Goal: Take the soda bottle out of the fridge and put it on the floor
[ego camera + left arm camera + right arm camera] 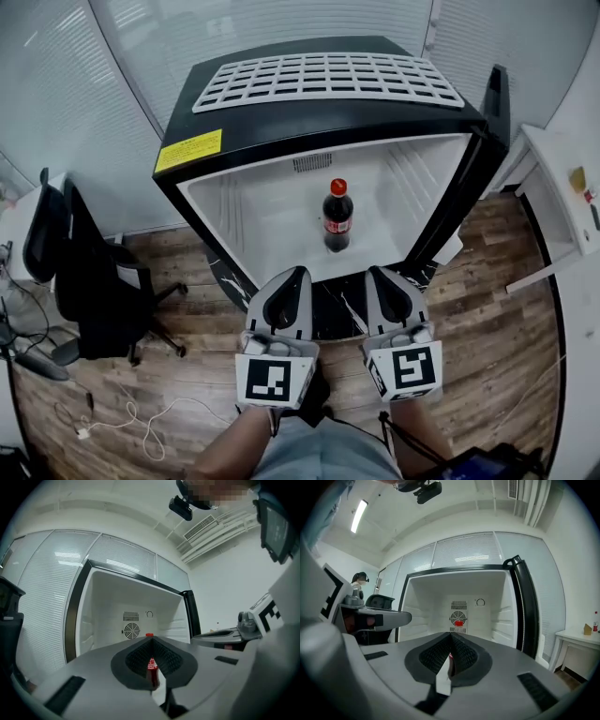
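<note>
Underfoot, the wooden floor [487, 309] spreads across the room, and a black fridge [281, 127] stands on it, its door [494, 112] swung open to the right and the white inside in full view. Left of the fridge sits a black office chair [89, 281]; at the right edge stands a white tabletop [562, 178]. Just in front of the fridge opening the 2 tools hang side by side, apart from each other. The left hand-held gripper [296, 274] has its jaws pressed together on nothing, and the right hand-held gripper [377, 272] is likewise closed and empty. Both point toward the soda bottle [337, 217], which stands upright with its red cap inside the fridge, on the compartment's white bottom, touched by neither. A yellow label [188, 150] sticks to the fridge's top front edge.
</note>
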`<move>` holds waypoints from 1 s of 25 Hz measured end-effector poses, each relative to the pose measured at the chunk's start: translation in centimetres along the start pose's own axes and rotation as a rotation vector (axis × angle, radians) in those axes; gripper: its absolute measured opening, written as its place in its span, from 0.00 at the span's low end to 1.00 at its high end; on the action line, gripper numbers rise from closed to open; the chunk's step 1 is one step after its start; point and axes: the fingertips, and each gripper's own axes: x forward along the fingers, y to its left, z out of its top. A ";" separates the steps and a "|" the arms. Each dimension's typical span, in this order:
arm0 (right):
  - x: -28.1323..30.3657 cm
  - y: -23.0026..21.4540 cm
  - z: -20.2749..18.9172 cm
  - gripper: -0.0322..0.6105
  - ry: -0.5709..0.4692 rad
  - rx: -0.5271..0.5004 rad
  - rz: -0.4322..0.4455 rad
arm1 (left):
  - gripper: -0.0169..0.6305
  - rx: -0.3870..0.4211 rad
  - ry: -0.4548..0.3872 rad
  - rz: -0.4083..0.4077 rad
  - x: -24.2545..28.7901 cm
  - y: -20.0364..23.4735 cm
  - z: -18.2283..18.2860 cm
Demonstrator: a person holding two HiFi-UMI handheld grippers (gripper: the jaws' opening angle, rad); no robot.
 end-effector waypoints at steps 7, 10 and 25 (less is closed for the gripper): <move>5.4 -1.4 2.0 0.07 -0.021 -0.026 0.007 | 0.05 -0.011 -0.005 -0.001 4.7 2.6 0.5; 6.4 -2.2 2.7 0.07 -0.033 -0.036 -0.001 | 0.05 0.003 -0.016 -0.007 5.9 2.9 0.9; 9.8 -4.1 6.2 0.07 -0.096 -0.076 0.063 | 0.05 0.031 -0.042 0.071 9.1 4.2 2.7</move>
